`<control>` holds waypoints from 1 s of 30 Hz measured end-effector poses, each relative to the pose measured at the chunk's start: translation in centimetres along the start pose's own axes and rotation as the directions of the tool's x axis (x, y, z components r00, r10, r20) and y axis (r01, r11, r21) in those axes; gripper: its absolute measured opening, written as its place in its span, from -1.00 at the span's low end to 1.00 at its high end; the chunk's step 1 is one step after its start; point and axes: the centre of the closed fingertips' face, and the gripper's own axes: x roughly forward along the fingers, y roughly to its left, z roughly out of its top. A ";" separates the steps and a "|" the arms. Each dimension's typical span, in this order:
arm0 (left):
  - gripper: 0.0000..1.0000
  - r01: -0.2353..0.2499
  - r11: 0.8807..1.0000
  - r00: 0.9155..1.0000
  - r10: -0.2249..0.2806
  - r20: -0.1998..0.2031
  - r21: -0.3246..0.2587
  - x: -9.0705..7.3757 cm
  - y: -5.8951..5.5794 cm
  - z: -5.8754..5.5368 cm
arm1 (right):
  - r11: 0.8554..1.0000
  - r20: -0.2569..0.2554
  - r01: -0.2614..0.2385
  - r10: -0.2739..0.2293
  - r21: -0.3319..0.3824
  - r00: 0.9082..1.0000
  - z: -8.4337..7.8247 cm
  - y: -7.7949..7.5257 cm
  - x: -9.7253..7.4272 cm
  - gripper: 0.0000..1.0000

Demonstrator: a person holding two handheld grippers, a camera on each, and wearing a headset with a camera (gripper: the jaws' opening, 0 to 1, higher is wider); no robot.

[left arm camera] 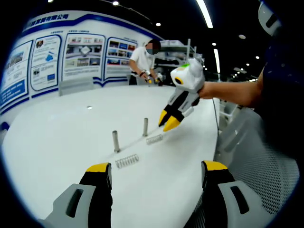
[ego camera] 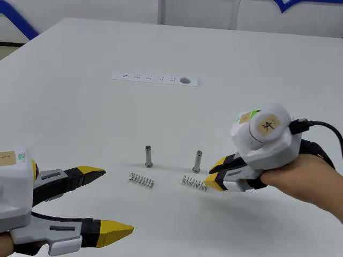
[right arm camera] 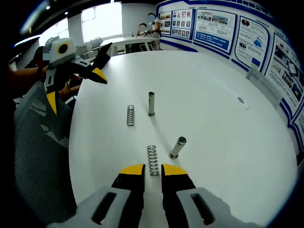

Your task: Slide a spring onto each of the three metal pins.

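Note:
Two metal pins stand upright on the white table (ego camera: pixel 80 107), one on the left (ego camera: pixel 148 156) and one on the right (ego camera: pixel 197 161). A spring lies in front of each: the left spring (ego camera: pixel 141 180) and the right spring (ego camera: pixel 194 183). My right gripper (ego camera: pixel 213 174) hangs low at the right spring's end, its jaws a narrow gap apart. In the right gripper view that spring (right arm camera: pixel 152 160) runs into the gap of my right gripper (right arm camera: pixel 153 171), beside the near pin (right arm camera: pixel 177 147). My left gripper (ego camera: pixel 107 202) is wide open at the near left, holding nothing.
A white power strip (ego camera: pixel 155 78) lies flat further back on the table. A mesh chair (right arm camera: pixel 38 142) stands at the table's edge in the right gripper view. A person (left arm camera: pixel 142 61) stands far behind the table in the left gripper view.

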 end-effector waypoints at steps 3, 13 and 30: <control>0.57 -0.001 1.000 1.000 0.001 -0.001 -0.001 0.0 0.0 0.0 | 0.999 -0.015 -0.015 0.015 -0.029 1.000 0.5 0.4 1.0 -0.71; 0.57 -0.004 1.000 1.000 0.004 -0.001 -0.003 0.0 0.1 -0.1 | 0.996 -0.073 -0.039 0.033 -0.077 0.997 0.8 0.4 3.4 -0.71; 0.57 -0.008 1.000 1.000 0.009 0.006 -0.015 -0.2 0.3 -0.6 | 0.995 -0.134 -0.064 0.053 -0.080 0.990 0.2 0.3 5.0 -0.71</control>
